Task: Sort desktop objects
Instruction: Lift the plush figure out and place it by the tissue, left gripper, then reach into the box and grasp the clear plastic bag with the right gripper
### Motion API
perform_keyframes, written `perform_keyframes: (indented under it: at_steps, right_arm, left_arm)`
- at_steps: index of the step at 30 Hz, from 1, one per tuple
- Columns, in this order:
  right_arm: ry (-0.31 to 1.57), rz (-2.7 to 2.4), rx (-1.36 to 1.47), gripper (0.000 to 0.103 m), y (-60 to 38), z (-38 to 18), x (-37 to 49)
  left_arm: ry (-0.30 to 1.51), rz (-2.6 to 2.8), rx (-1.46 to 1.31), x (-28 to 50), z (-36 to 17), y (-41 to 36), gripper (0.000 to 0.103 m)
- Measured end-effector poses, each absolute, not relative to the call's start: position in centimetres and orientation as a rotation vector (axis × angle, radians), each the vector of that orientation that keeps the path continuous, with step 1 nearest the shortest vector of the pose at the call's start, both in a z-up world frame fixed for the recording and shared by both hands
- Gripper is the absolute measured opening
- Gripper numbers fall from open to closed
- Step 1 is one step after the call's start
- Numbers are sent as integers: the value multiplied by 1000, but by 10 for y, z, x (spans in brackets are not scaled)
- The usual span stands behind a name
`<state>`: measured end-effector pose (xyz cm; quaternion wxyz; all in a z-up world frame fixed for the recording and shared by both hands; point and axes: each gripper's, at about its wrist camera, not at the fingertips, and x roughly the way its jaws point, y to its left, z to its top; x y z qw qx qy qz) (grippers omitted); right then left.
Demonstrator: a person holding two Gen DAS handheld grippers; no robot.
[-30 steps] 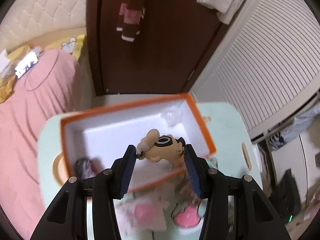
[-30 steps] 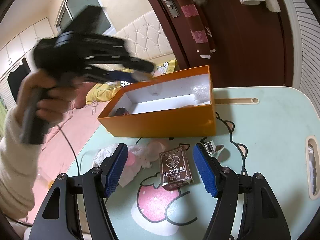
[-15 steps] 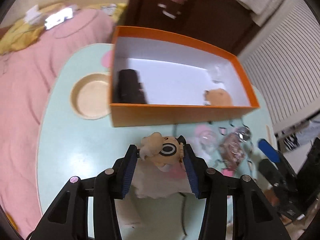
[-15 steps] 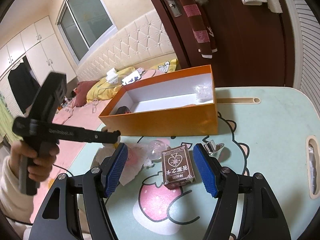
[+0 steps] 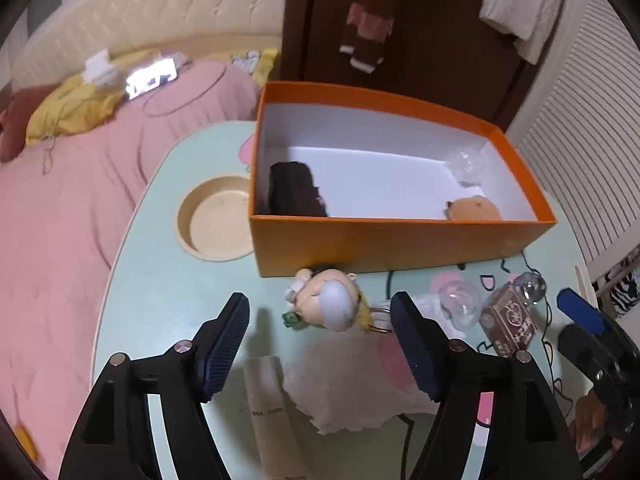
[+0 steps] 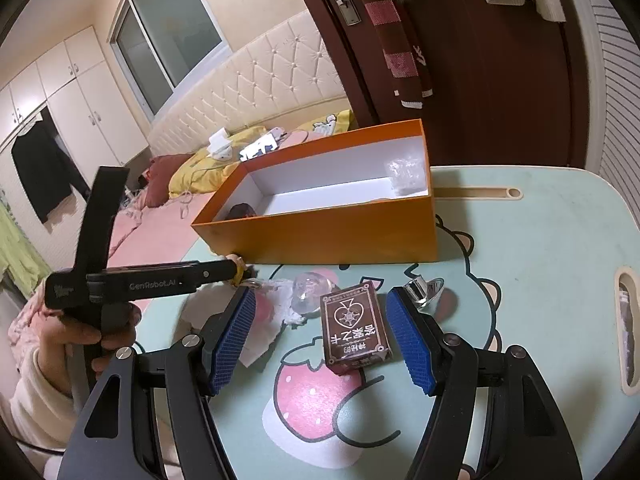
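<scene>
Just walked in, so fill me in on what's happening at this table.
A person is sorting small things on a mint-green table with hand-held tongs. The left tongs are opening around a small doll keychain lying on the table in front of the orange box, not in it. The right tongs hang open around a brown card pack without touching it. A dark object and a round tan toy already lie in the box.

Background: pink bedspread [image 5: 60, 216] beside table; striped scarf [image 6: 400, 44] hanging on dark door [image 6: 492, 64] — white wardrobe [image 6: 68, 92] far left.
</scene>
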<state>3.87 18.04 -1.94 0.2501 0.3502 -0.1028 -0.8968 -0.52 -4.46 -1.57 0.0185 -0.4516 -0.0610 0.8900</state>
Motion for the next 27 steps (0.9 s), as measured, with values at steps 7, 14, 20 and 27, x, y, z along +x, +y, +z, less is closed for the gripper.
perform_keyframes:
  at_steps: [7, 14, 20, 27]
  right_arm:
    - [-189, -2469, 944, 69, 176, -7, 37]
    - [-54, -2483, 928, 69, 168, 34, 9]
    - [64, -2382, 1098, 69, 137, 62, -54]
    - [405, -2331, 1563, 53, 89, 29, -154]
  left_arm:
    - [-178, 2916, -1159, 24, -13, -42, 83]
    - [-268, 2980, -926, 47, -18, -46, 89]
    - [-234, 2942, -935, 46, -24, -40, 90]
    - [-308, 2914, -931, 46, -22, -47, 90]
